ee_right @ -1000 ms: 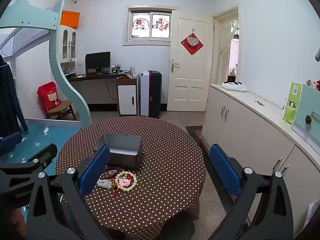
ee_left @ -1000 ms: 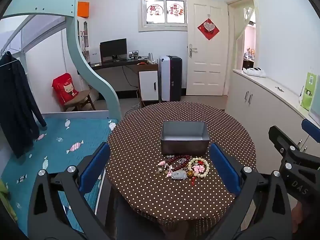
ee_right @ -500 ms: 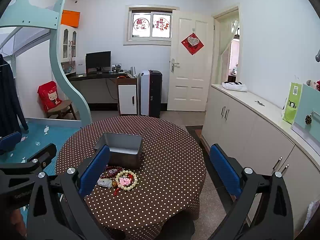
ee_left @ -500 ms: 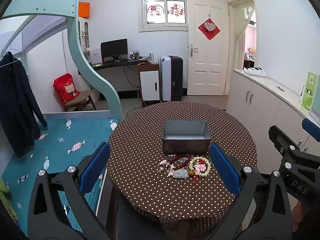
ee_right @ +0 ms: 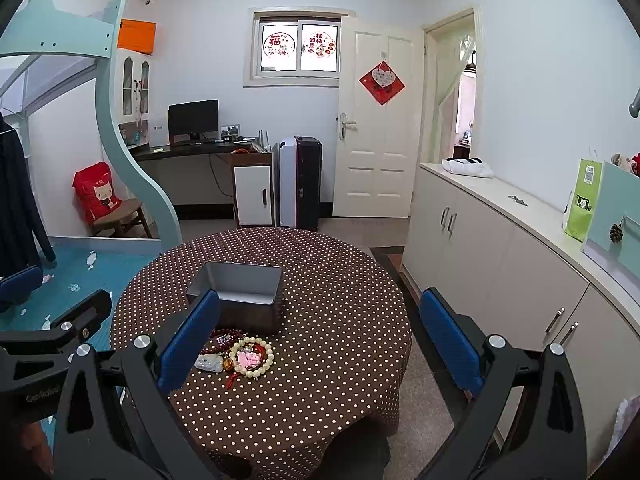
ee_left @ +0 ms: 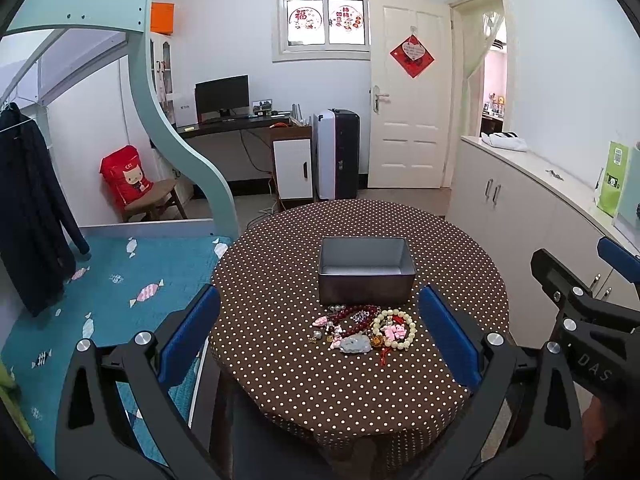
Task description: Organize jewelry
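The left hand-held gripper (ee_left: 320,344) hangs above the near edge of the table (ee_left: 460,256), its blue fingers (ee_left: 190,330) spread wide and holding nothing; the right hand-held gripper (ee_right: 320,344) is likewise spread wide and empty, held off to the right of the left one. The jewelry pile (ee_left: 362,330) lies straight ahead of and below the left hand-held gripper, almost centred between its fingers in the left wrist view. From the right hand-held gripper the same pile sits ahead but off to the left, close behind its left finger (ee_right: 190,340), which hides part of the heap. So the left one looks better lined up for a first pick. The pile spreads sideways, across the left hand-held gripper's line of approach: small pink charms and a dark red bead strand (ee_left: 356,316) toward its left side, a pale stone pendant (ee_left: 356,345) at its near edge, and a cream bead bracelet (ee_left: 394,328) lying flat as a ring on its right side. Just beyond the pile, farther from both hand-held grippers, stands the open grey metal box (ee_left: 366,294), its long side facing the left hand-held gripper and its inside apparently bare. Nothing seems to be stowed yet, so any piece must travel forward over the near wall of the box.
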Available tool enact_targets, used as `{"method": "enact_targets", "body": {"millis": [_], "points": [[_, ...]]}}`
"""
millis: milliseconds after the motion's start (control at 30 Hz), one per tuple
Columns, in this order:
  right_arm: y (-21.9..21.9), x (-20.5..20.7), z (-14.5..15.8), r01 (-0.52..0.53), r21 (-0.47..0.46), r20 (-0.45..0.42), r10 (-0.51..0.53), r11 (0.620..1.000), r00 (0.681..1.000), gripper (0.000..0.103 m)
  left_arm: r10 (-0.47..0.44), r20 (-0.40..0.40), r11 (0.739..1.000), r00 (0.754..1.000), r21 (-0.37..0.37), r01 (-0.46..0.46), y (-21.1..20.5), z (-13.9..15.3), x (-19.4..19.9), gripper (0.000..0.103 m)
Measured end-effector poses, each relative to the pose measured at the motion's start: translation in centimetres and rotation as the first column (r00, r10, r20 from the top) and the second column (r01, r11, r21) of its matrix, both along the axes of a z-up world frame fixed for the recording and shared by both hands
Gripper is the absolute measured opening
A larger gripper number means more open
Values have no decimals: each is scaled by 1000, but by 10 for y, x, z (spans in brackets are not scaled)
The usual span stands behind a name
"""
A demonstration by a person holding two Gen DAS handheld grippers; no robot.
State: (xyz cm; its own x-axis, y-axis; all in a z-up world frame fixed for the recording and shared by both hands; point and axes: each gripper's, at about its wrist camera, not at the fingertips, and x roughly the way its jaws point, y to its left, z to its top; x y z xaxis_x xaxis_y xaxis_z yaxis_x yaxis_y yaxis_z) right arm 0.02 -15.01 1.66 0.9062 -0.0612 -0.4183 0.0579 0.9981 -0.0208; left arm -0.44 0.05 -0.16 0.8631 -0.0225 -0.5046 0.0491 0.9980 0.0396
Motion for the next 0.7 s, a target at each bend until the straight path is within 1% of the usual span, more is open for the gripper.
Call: {"method": "enact_targets", "body": {"millis": [233, 700], "points": [[0, 0, 0, 2, -1, -4, -2, 1000, 1000, 96, -7, -5, 1000, 1000, -10, 7, 2, 1, -1, 98], [-1, 6, 1, 3, -7, -15, -3, 1000, 1000, 96, -16, -9, 1000, 1000, -7, 16, 1, 1, -1, 98]]}}
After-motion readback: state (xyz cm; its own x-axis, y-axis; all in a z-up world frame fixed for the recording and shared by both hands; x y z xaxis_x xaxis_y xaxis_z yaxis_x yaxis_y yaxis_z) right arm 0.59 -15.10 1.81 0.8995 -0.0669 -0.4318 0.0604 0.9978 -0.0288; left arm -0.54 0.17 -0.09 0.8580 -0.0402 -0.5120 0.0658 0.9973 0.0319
